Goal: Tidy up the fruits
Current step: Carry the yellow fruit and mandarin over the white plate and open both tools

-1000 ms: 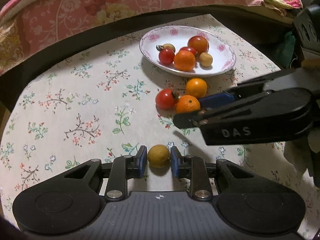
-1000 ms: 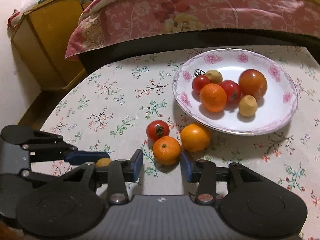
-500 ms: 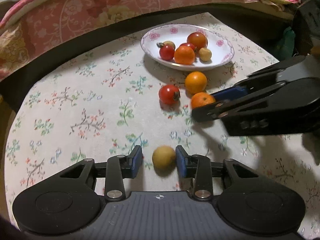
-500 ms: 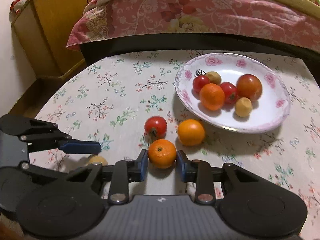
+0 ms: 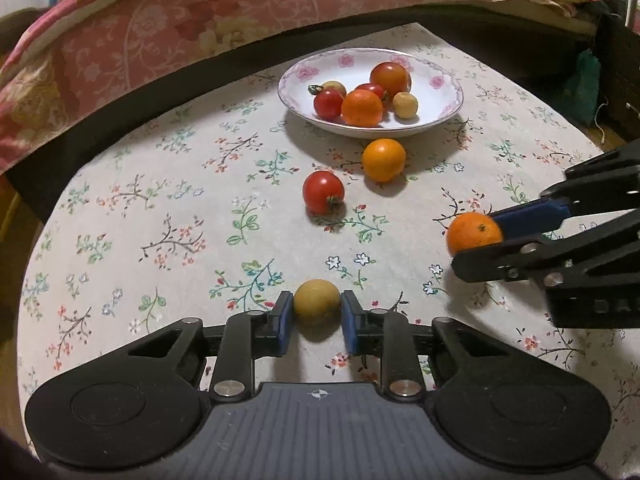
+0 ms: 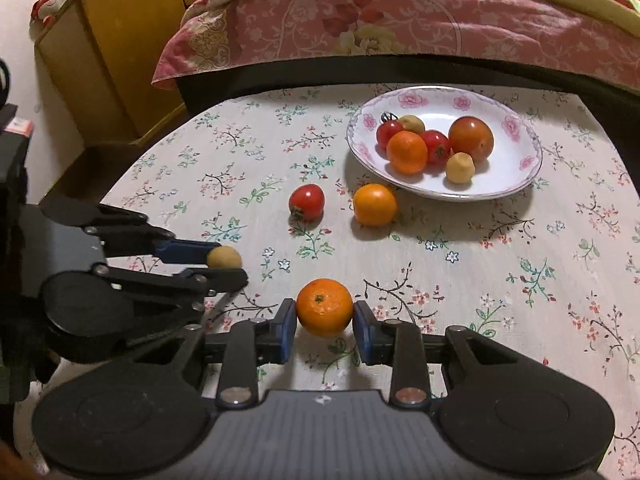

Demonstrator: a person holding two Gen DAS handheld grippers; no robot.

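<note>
**Around the desk**

A floral cloth (image 5: 168, 208) covered the desk. Beyond its far edge lay a bed with a pink flowered quilt (image 6: 400, 20). A yellow wooden cabinet (image 6: 108, 40) stood past the far left corner.

A bedroom in a home. A bed (image 6: 400, 20) with a pink floral quilt (image 5: 200, 12) runs along the far side of a low table (image 6: 520, 280) under a flowered cloth. A yellow wooden cabinet (image 6: 108, 48) stands by the wall, and a rose-patterned plate (image 5: 440, 84) holds fruit.
</note>
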